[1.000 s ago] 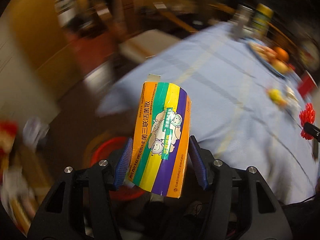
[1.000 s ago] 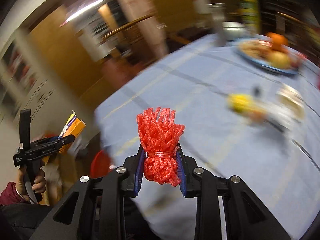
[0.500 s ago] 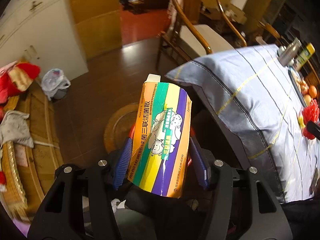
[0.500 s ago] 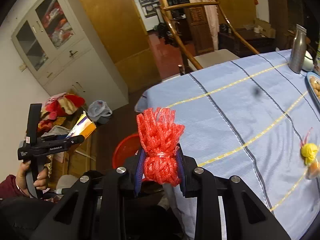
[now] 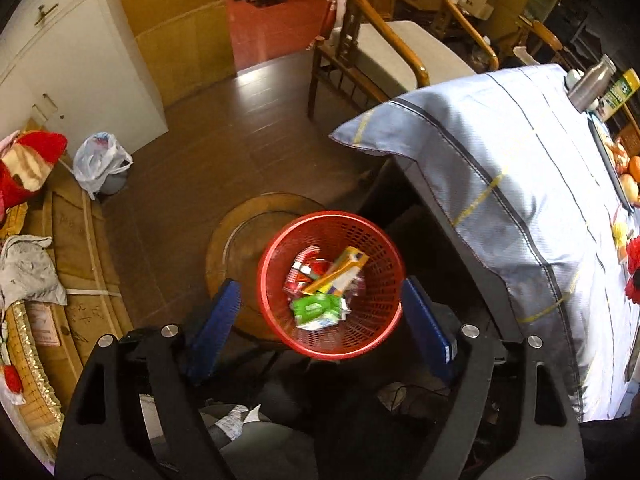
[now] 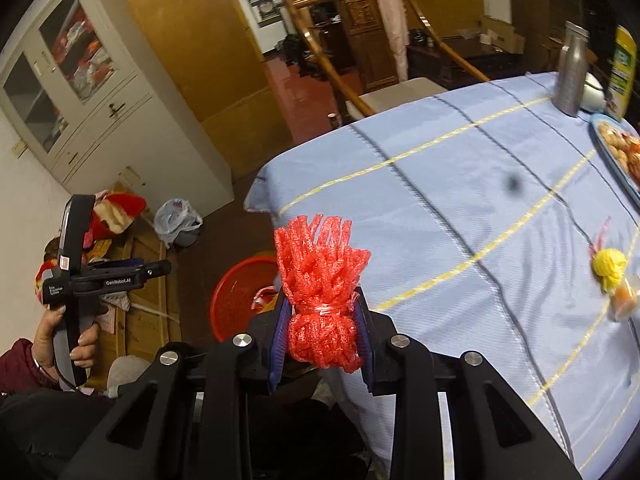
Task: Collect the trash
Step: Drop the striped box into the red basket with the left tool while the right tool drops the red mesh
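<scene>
A: What do my fingers have?

B: On my left gripper (image 5: pixel 320 316) the 2 blue pads (image 5: pixel 214 322) have just been opening and stand spread, nothing between them. The striped box (image 5: pixel 340 270) lies in the red basket (image 5: pixel 376 248) below, among wrappers.

A: And the right?

B: My right gripper (image 6: pixel 320 334) pinches the red foam net (image 6: pixel 320 276), above the edge of the blue tablecloth (image 6: pixel 460 216). The basket sits on the floor beside that table.

Home dining rm: clothed table (image 6: pixel 460 216), wooden armchair (image 5: pixel 384 52), glass-front cabinet (image 6: pixel 80 80), fruit plate (image 6: pixel 616 148).
</scene>
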`<act>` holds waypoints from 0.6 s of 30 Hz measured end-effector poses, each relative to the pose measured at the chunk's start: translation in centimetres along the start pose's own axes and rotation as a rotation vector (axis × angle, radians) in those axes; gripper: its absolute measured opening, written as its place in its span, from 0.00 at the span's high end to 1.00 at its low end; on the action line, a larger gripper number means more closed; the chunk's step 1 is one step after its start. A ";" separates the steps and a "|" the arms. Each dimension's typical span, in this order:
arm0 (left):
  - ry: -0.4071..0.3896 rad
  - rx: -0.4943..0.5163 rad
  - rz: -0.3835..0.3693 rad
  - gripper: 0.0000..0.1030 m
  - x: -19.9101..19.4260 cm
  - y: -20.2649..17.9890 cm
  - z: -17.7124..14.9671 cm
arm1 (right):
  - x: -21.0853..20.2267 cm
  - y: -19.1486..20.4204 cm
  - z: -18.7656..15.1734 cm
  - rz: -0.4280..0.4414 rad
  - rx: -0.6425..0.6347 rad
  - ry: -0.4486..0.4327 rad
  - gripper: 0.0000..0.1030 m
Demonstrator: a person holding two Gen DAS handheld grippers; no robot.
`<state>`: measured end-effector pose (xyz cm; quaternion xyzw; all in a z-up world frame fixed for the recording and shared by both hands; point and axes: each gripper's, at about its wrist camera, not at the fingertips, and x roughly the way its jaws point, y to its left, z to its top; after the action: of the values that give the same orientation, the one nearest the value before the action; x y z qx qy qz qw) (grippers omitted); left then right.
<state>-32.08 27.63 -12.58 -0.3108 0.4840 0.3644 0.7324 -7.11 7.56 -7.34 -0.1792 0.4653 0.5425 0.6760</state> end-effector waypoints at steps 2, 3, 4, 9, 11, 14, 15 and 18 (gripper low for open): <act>-0.006 -0.014 0.016 0.22 -0.4 0.9 -0.4 | 0.9 0.9 0.4 0.023 -0.027 0.015 0.70; -0.007 -0.022 0.025 0.21 -0.6 1.5 -0.7 | 1.3 1.6 0.5 0.035 -0.042 0.024 0.70; -0.008 -0.030 0.032 0.21 -0.7 1.8 -0.9 | 1.8 2.2 0.7 0.047 -0.058 0.033 0.70; -0.011 -0.083 0.082 0.21 -1.9 4.5 -2.9 | 4.4 6.0 1.5 0.120 -0.150 0.085 0.70; -0.008 -0.104 0.101 0.21 -2.1 5.7 -3.8 | 5.8 7.5 1.7 0.148 -0.183 0.109 0.70; -0.003 -0.134 0.129 0.21 -2.3 7.2 -5.0 | 7.6 9.5 2.1 0.180 -0.222 0.138 0.69; -0.001 -0.145 0.137 0.21 -2.3 7.8 -5.4 | 8.3 10.1 2.3 0.189 -0.232 0.144 0.69; 0.004 -0.171 0.151 0.21 -2.2 8.9 -6.2 | 10.5 11.6 2.8 0.210 -0.245 0.172 0.50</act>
<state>-43.10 26.98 -13.52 -0.3354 0.4745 0.4581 0.6727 -16.59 19.63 -11.51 -0.2563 0.4679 0.6456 0.5464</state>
